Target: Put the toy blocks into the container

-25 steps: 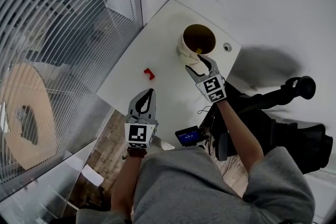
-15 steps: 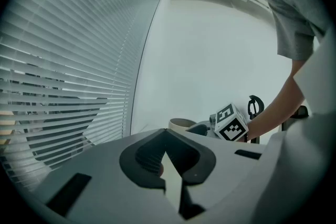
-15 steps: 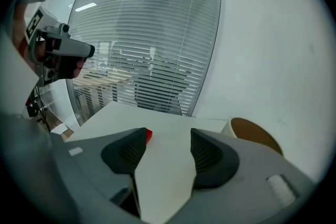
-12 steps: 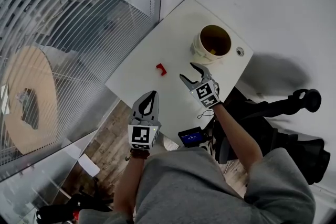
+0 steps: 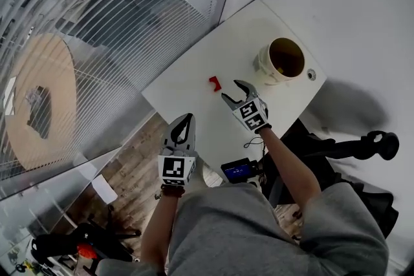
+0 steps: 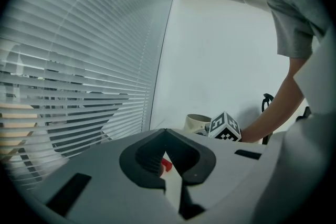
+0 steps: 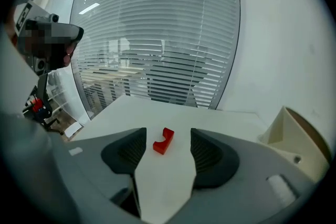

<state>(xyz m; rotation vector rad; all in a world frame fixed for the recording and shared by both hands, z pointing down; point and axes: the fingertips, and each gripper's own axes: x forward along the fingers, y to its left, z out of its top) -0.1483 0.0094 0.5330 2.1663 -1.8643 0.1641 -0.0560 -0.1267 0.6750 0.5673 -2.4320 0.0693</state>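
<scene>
A small red toy block (image 5: 214, 82) lies on the white table (image 5: 194, 74), to the left of the cream container (image 5: 283, 60). My right gripper (image 5: 231, 92) is open just short of the block. In the right gripper view the block (image 7: 164, 140) lies on the table ahead between the two jaws, apart from both, and the container (image 7: 294, 136) is at the right. My left gripper (image 5: 185, 119) hovers at the table's near edge, its jaws shut with nothing held. Through its jaw gap I glimpse the red block (image 6: 166, 165); the container (image 6: 197, 123) stands beyond.
Window blinds (image 5: 97, 22) run along the table's left side. A black device with a blue screen (image 5: 236, 169) sits below the table's near edge. A small round grommet (image 5: 311, 74) lies right of the container. A black stand (image 5: 378, 145) is on the floor at right.
My right gripper has left the container's rim and come down and left, close to the red block. The left gripper stays by the near edge. The head view has shifted.
</scene>
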